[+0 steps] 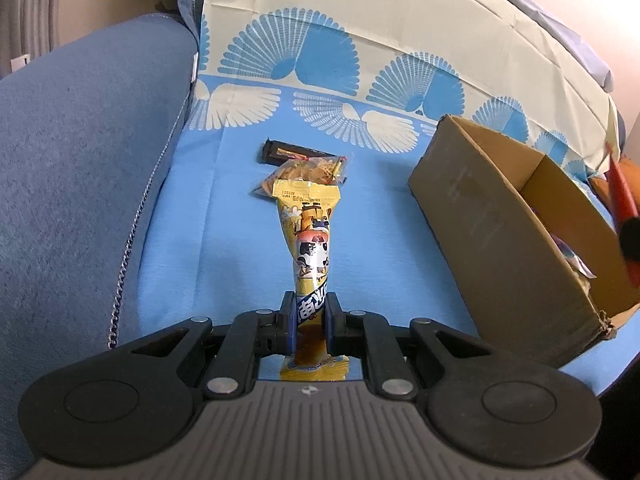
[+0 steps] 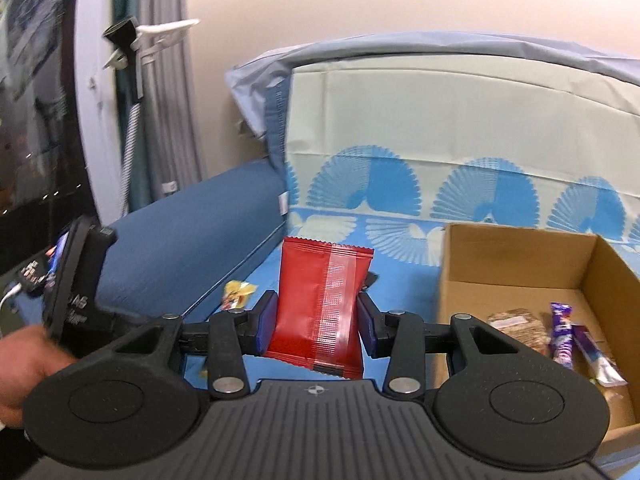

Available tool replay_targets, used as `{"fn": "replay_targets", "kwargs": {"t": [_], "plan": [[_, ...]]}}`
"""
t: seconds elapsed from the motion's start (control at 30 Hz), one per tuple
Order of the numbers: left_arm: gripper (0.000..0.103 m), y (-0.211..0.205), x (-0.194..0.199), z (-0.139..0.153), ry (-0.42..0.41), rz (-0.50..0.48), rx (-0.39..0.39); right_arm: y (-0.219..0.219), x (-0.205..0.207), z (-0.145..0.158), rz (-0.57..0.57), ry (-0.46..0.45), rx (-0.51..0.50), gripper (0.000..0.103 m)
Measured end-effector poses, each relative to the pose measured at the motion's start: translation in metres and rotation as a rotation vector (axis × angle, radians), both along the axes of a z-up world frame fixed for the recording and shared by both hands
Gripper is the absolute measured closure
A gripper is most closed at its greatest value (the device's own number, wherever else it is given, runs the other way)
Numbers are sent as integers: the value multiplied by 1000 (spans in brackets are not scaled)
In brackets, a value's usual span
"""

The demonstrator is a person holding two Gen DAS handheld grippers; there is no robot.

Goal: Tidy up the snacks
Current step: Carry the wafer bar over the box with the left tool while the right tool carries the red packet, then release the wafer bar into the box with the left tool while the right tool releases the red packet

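While both tools carry a snack, we judge the step in hand to be transfer into the box [image 2: 520, 264]. Left tool [image 1: 308, 322]: closed on the yellow pack [image 1: 310, 240], gripped near its lower end, the pack pointing forward over the blue sofa cover [image 1: 380, 216]. Right tool [image 2: 316, 326]: clamped on the red pack [image 2: 320, 304], held upright in the air, just left of the box. Box already holds a brown snack [image 2: 516, 324] and purple packs [image 2: 560, 336]. Two snacks remain on the cover beyond the yellow pack: a dark bar [image 1: 288, 152] and a clear-wrapped one [image 1: 304, 174]. Next move, in our judgement: swing the red pack right over the box rim and release, then the yellow. Hard to make out: box contents in the left view, the blurred red object at its right edge, print on all wrappers.
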State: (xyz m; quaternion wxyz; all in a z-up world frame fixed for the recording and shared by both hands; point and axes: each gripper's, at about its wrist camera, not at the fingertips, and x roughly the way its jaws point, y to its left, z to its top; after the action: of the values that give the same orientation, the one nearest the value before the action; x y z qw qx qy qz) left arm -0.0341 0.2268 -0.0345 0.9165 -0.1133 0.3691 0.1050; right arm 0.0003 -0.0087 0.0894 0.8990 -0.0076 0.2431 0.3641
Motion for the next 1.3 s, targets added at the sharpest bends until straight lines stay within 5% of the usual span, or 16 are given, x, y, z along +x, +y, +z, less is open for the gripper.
{"fn": "replay_targets", "kwargs": {"t": [0.27, 0.87, 1.3], "plan": [[89, -17, 17, 15, -32, 42, -23, -23, 20, 4, -161, -20, -7, 59], [89, -166, 103, 98, -243, -193, -16, -103, 74, -3, -587, 28, 88, 59], [89, -238, 142, 110, -289, -329, -6, -135, 90, -14, -671, 71, 106, 59]]}}
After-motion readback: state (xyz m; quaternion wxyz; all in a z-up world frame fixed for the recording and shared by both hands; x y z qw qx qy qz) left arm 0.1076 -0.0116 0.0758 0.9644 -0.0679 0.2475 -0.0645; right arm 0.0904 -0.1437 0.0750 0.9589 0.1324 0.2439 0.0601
